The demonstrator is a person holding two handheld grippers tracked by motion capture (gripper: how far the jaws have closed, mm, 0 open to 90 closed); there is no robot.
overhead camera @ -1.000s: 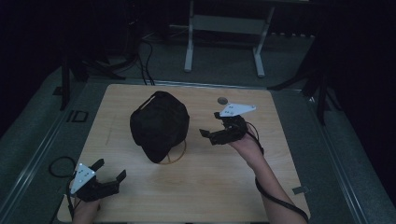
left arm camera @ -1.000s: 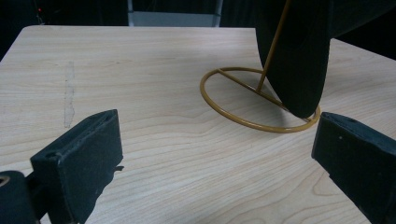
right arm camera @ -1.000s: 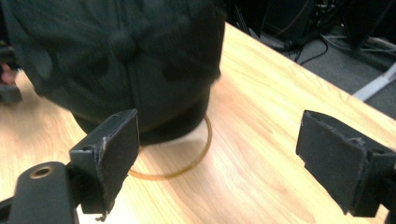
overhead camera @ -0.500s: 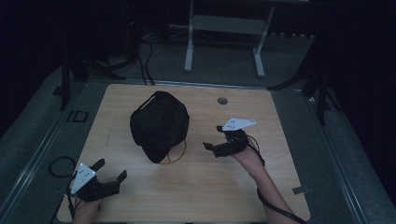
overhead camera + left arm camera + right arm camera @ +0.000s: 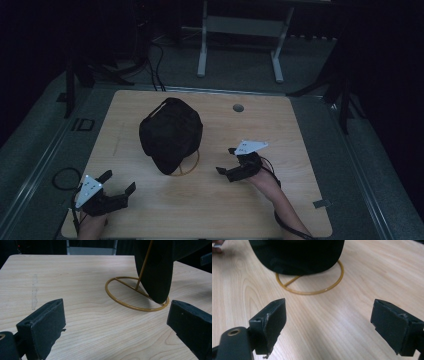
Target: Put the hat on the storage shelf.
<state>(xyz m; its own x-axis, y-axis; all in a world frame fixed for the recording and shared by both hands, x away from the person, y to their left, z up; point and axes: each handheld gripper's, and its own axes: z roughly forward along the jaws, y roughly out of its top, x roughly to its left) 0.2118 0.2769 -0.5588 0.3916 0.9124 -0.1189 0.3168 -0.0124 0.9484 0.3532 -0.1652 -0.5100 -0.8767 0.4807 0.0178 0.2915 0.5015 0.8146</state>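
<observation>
**A black cap on a gold stand, with two open grippers nearby**

In the high view, a black cap (image 5: 170,134) sits near the middle of the frame, a bit to the left. It rests on a thin gold wire stand (image 5: 186,165) with a round ring at the bottom. The ring lies flat on the wooden table (image 5: 280,125). The brim of the cap hangs down over the ring.

The right gripper (image 5: 227,161) is in the lower right part of the middle, close to the ring but not touching it. Its jaws are wide apart and hold nothing. It points left, toward the cap. In the right gripper view, the cap (image 5: 297,255) is at the top and the ring (image 5: 312,291) peeks out under it.

The left gripper (image 5: 118,182) is in the lower left corner of the high view, apart from the cap. Its jaws are wide apart too, and empty. In the left gripper view, the ring (image 5: 135,306) is in the middle and the cap (image 5: 160,267) is at the upper right.
</observation>
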